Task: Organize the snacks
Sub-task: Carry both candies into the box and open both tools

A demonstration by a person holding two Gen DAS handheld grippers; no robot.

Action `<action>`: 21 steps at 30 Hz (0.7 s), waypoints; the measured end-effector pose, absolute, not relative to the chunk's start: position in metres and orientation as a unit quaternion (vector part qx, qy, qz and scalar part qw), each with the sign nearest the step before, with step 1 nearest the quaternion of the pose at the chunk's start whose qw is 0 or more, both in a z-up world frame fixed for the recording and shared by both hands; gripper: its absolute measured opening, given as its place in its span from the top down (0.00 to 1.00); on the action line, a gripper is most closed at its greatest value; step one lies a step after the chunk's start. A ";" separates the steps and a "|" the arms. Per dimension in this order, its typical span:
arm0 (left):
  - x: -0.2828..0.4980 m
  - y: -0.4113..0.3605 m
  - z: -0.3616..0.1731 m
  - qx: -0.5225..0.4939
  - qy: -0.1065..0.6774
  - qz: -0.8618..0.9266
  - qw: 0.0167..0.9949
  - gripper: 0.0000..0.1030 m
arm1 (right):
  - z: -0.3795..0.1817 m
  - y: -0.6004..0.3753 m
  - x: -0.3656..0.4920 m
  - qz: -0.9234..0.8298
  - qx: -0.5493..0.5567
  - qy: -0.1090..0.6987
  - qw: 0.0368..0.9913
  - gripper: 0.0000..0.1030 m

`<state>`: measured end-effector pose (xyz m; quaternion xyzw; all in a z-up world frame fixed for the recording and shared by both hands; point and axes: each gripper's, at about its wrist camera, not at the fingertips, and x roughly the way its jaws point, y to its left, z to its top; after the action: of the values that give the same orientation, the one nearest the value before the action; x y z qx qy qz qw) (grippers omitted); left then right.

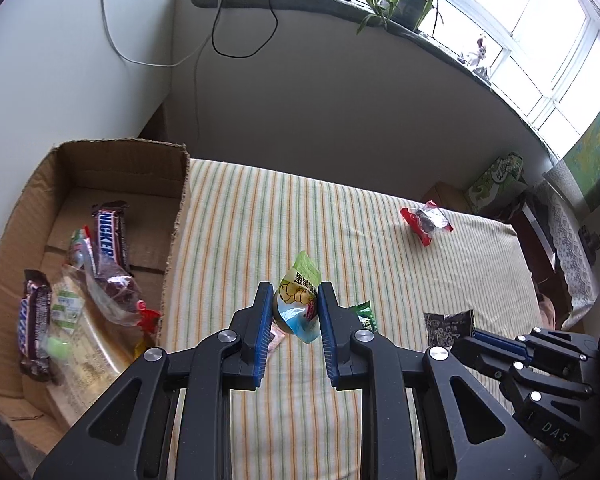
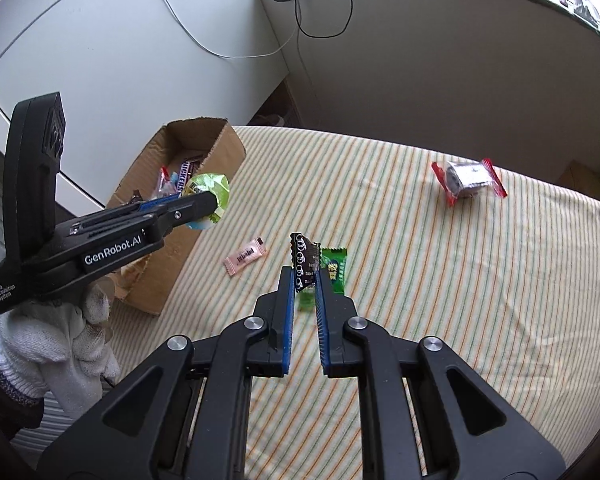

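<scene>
Already several snacks lie in the cardboard box [image 1: 112, 168] at nine o'clock. The left gripper [image 1: 294, 304] clamps a green-and-blue packet [image 1: 298, 300] and the right gripper [image 2: 304, 280] pinches a dark wrapper [image 2: 303, 262], both lifted. Pink candy [image 2: 246, 256], green candy [image 2: 334, 270] and a red packet [image 2: 466, 180] at one o'clock remain on the striped cloth [image 2: 420, 300].

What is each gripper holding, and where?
Left gripper: green-and-blue plastic snack packet, pinched across its middle. Right gripper: dark brown candy wrapper, by its lower end.

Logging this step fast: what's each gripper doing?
Left gripper: closed on the green snack packet.
Right gripper: closed on the dark candy wrapper.

Black tool [image 2: 304, 280], blue pads, white glove [image 2: 60, 344]
</scene>
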<state>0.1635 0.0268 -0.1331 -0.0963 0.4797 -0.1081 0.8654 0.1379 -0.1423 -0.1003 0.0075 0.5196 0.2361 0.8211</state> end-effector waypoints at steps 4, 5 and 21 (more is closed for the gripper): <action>0.156 0.047 -0.125 -0.106 0.475 -0.091 0.869 0.80 | -0.090 -0.117 0.148 0.256 -0.002 0.509 0.822 0.90; 0.154 0.053 -0.124 -0.108 0.474 -0.086 0.869 0.80 | -0.088 -0.111 0.151 0.262 -0.004 0.507 0.821 0.90; 0.120 0.125 -0.121 -0.141 0.473 -0.017 0.869 0.80 | -0.081 -0.010 0.179 0.339 -0.056 0.487 0.803 0.90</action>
<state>0.1196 0.1253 -0.1215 -0.1412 0.4731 -0.0169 0.8694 0.1786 -0.0103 -0.0812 -0.0562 0.4869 0.3388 0.8031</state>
